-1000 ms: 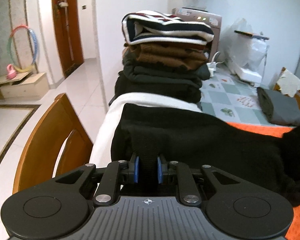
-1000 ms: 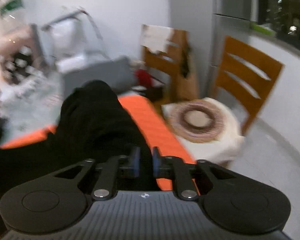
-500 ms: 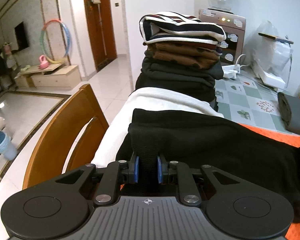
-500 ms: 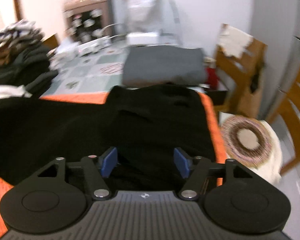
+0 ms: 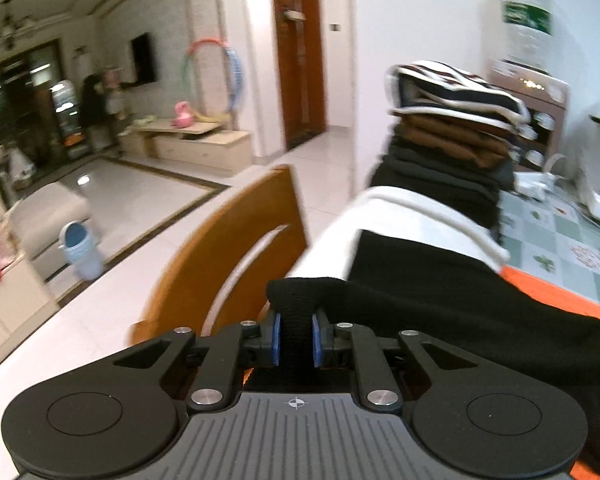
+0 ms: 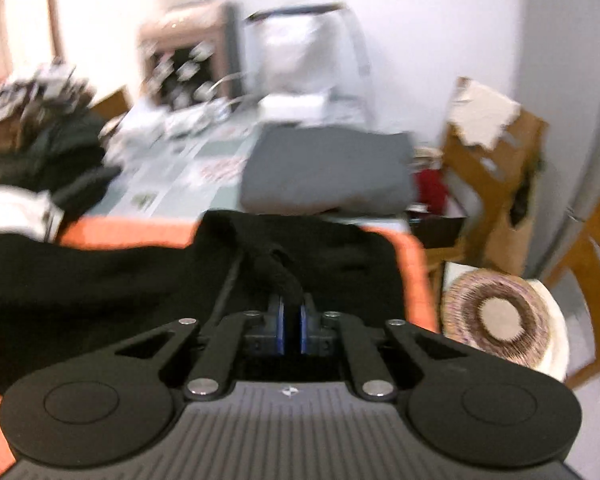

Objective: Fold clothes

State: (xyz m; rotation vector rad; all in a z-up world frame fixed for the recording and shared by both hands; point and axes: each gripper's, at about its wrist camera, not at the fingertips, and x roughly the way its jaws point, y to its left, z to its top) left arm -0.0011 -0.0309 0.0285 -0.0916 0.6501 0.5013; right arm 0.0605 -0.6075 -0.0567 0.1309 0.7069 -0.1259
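We are now pinching the black garment with the right hand-held gripper, spread wide half a second ago; the left hand-held gripper is still clamping its edge at the table's left edge, readying a fold.

A home's dining area opens onto a living room with wall-mounted television, hula hoop and wooden chair.
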